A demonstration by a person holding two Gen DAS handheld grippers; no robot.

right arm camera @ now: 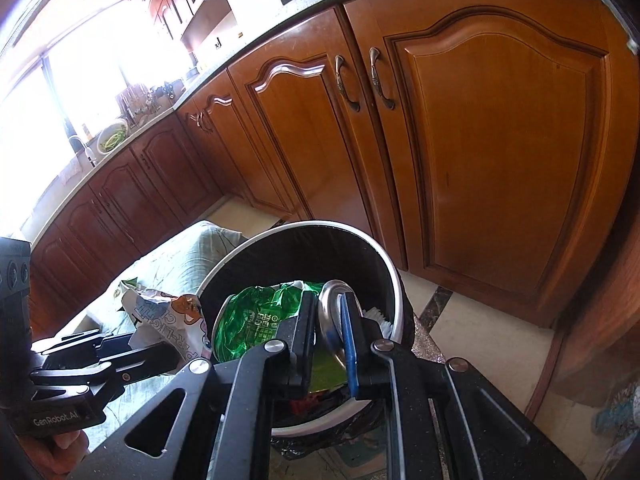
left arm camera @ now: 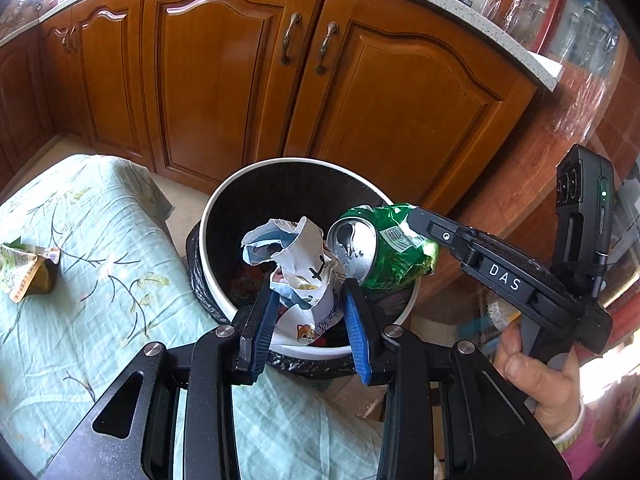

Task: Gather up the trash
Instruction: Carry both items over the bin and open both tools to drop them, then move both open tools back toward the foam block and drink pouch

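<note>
Green and crushed, a drink can (left arm camera: pixel 376 246) is clamped between the narrow jaws of the right gripper (right arm camera: pixel 329 330), which holds it over the open mouth of a round bin (left arm camera: pixel 224 200) with a white rim and a black liner. Beside it the left gripper (left arm camera: pixel 310 308) grips a crumpled white wrapper (left arm camera: pixel 302 268) printed with a cartoon figure; its blue pads (left arm camera: pixel 356 332) press on the paper from both sides, and the wrapper likewise hangs above the bin's opening, just beside the can. The bin stands on a pale floor in front of brown wooden cabinet doors (left arm camera: pixel 224 80) with metal handles, under a speckled countertop (left arm camera: pixel 460 4). To the left of the bin lies a surface draped in a light green patterned cloth (left arm camera: pixel 80 280), on which a further green and yellow packet (left arm camera: pixel 26 270) rests, well apart from the bin. A hand (left arm camera: pixel 540 372) in a pink sleeve holds the right gripper's handle.
</note>
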